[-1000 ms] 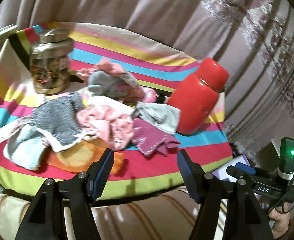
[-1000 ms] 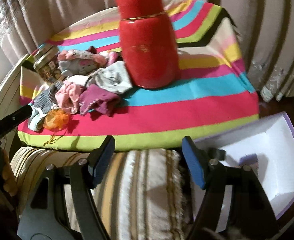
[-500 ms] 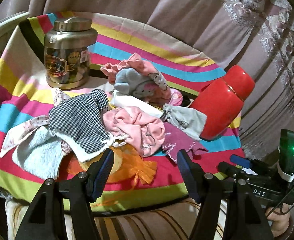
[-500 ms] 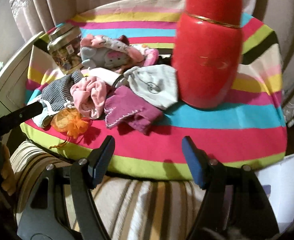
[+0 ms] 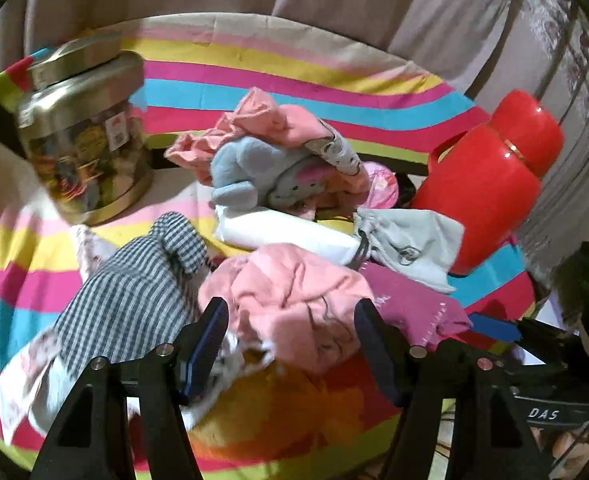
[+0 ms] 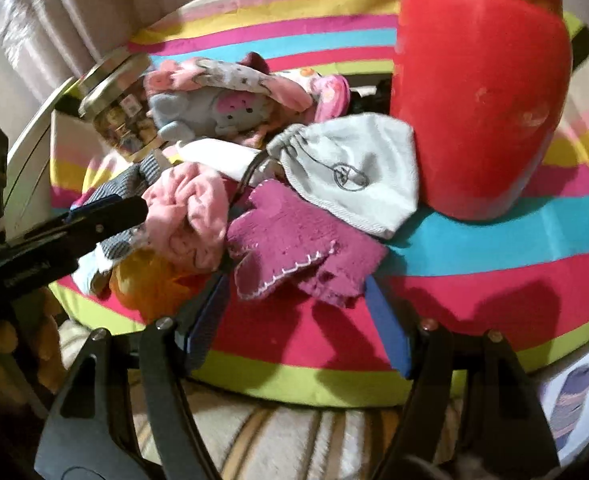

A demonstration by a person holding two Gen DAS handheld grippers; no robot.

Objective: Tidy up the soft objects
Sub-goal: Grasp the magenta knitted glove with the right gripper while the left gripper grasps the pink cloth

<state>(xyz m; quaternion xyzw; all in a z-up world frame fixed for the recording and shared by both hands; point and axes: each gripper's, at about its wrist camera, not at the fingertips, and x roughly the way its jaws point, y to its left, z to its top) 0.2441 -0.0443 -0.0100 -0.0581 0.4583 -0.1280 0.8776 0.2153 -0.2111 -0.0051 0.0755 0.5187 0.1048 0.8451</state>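
A heap of soft things lies on the striped cloth (image 5: 294, 76). In it are a pink cloth (image 5: 294, 300), a checked cloth (image 5: 134, 292), a magenta felt piece (image 6: 290, 240), a grey drawstring pouch (image 6: 358, 172), a grey plush toy (image 5: 254, 168) and an orange mesh bundle (image 6: 150, 280). My left gripper (image 5: 290, 320) is open, its jaws on either side of the pink cloth. My right gripper (image 6: 298, 300) is open at the near edge of the magenta felt piece. The left gripper also shows at the left of the right wrist view (image 6: 106, 216).
A red vase (image 6: 482, 92) stands right of the heap, against the pouch. A gold tin jar (image 5: 82, 140) stands at the back left. Curtains hang behind the table. A striped cushion (image 6: 294, 440) lies below the table's front edge. A white box (image 6: 574, 392) sits low right.
Both grippers have moved forward to the heap. The left now has the pink cloth between its jaws. The right has come up to the magenta felt piece.
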